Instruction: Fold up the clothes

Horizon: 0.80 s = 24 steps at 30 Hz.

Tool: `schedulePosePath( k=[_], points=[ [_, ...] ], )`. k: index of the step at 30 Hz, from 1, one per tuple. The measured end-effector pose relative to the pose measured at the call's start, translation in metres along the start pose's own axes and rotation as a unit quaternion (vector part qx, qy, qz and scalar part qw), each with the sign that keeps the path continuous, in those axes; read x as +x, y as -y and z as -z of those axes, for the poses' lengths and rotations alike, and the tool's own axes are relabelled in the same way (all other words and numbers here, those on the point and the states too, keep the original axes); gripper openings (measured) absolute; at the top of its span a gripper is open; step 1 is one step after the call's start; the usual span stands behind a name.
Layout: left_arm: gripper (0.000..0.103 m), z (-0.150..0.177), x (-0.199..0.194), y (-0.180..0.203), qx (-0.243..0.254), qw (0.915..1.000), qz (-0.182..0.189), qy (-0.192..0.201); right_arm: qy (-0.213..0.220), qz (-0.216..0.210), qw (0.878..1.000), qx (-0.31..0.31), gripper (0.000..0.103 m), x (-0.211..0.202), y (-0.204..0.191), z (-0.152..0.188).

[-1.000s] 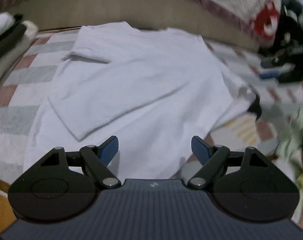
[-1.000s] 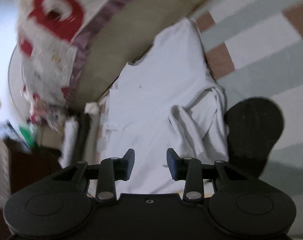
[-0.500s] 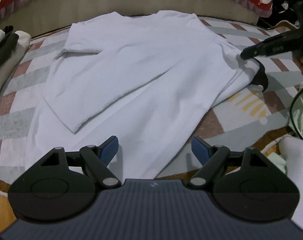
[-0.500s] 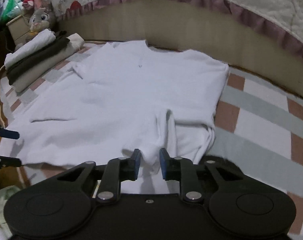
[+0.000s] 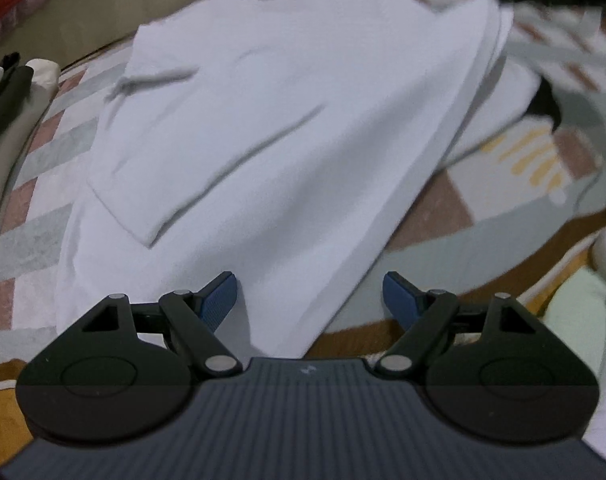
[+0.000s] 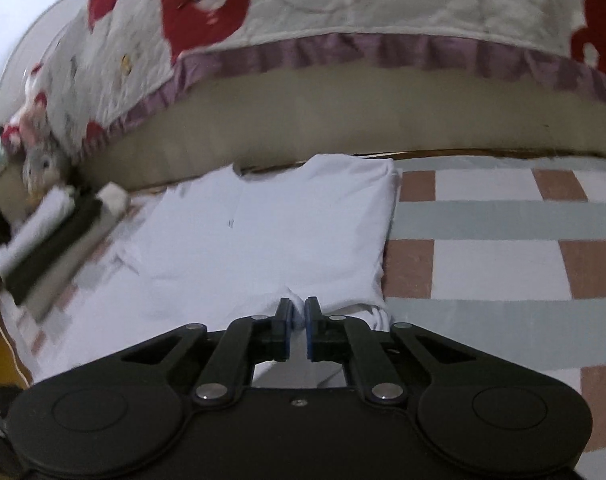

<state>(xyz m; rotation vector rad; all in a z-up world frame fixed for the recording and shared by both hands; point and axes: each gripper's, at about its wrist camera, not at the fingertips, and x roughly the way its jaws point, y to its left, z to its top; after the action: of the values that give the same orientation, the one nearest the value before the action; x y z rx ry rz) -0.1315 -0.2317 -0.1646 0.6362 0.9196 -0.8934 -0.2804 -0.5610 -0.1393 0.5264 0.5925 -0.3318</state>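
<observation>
The white shirt (image 5: pixel 287 128) lay spread on the checked mat (image 6: pixel 503 216), its collar end toward the beige bed base (image 6: pixel 383 120) that ran along the mat's far edge. The left wrist view looked down the garment from its hem: one sleeve was folded in over the chest, and the shirt's right-hand side was doubled back on itself in stacked layers. The left gripper (image 5: pixel 309 298) hovered above the hem corner nearest it with its jaws spread wide, the blue pads (image 5: pixel 219 300) clear of the cloth on either side. Only this view showed a yellow striped patch on the mat beside the shirt's folded edge, pale green cloth (image 5: pixel 575 312) past the mat's border, and a dark blurred shape at the upper right that could not be made out. The right wrist view faced the bed base across the shirt (image 6: pixel 271 232). The right gripper (image 6: pixel 298 314) had just been closing and now stood nearly pinched together on a bunched fold of the shirt at its near edge, white cloth showing between the pads. This view alone showed the quilt (image 6: pixel 343 8) with red prints and a purple frill hanging over the bed base, and a plush toy (image 6: pixel 43 164) left of the shirt. A stack of folded clothes (image 6: pixel 59 232) sat left of the shirt in both views.
</observation>
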Motion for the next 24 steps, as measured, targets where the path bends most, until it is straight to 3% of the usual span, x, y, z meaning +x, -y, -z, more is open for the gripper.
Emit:
schedulePosePath(
  k=[1,4,6,8,10,12,16,18,19,20,21,22,24],
  points=[
    [0.089,-0.001,0.002,0.000,0.000,0.9999,-0.007,-0.008,0.003,0.001,1.000,0.004,0.006,-0.001,0.002,0.000],
    [0.088,-0.001,0.001,-0.013,-0.034,0.9988,-0.033,-0.011,0.014,0.004,1.000,0.025,0.006,-0.004,0.008,-0.001],
    [0.076,0.000,-0.001,-0.025,-0.066,0.9968,-0.045,-0.009,0.023,0.002,0.999,0.044,0.006,-0.007,0.014,-0.002],
    [0.041,0.002,-0.007,-0.035,-0.093,0.9950,-0.038,-0.002,0.030,-0.003,0.997,0.065,0.006,-0.011,0.020,-0.004],
    [0.016,0.002,-0.011,-0.044,-0.111,0.9932,-0.034,0.000,0.035,-0.008,0.996,0.077,0.005,-0.013,0.023,-0.005],
    [0.011,0.004,-0.011,-0.050,-0.125,0.9914,-0.038,-0.005,0.041,-0.008,0.996,0.076,0.006,-0.016,0.022,-0.006],
    [0.011,0.004,-0.015,-0.062,-0.161,0.9862,-0.037,0.014,0.067,-0.008,0.995,0.067,0.006,-0.025,0.017,-0.011],
    [0.019,0.003,-0.024,-0.055,-0.145,0.9884,-0.022,0.040,0.091,0.021,0.994,0.055,0.005,-0.034,0.011,-0.014],
    [0.035,0.002,-0.028,-0.051,-0.133,0.9895,-0.013,0.054,0.103,0.038,0.993,0.042,0.006,-0.040,0.006,-0.016],
    [0.061,0.001,-0.033,-0.047,-0.122,0.9902,-0.004,0.067,0.113,0.052,0.992,0.028,0.006,-0.045,0.001,-0.018],
    [0.071,0.000,-0.035,-0.040,-0.105,0.9918,0.005,0.073,0.122,0.055,0.991,0.022,0.005,-0.050,-0.002,-0.019],
    [0.077,0.000,-0.035,-0.030,-0.083,0.9940,0.013,0.070,0.131,0.054,0.990,0.018,0.005,-0.054,-0.003,-0.020],
    [0.077,0.001,-0.032,-0.011,-0.040,0.9974,0.024,0.055,0.142,0.054,0.988,0.013,0.005,-0.061,-0.004,-0.022]
  ],
)
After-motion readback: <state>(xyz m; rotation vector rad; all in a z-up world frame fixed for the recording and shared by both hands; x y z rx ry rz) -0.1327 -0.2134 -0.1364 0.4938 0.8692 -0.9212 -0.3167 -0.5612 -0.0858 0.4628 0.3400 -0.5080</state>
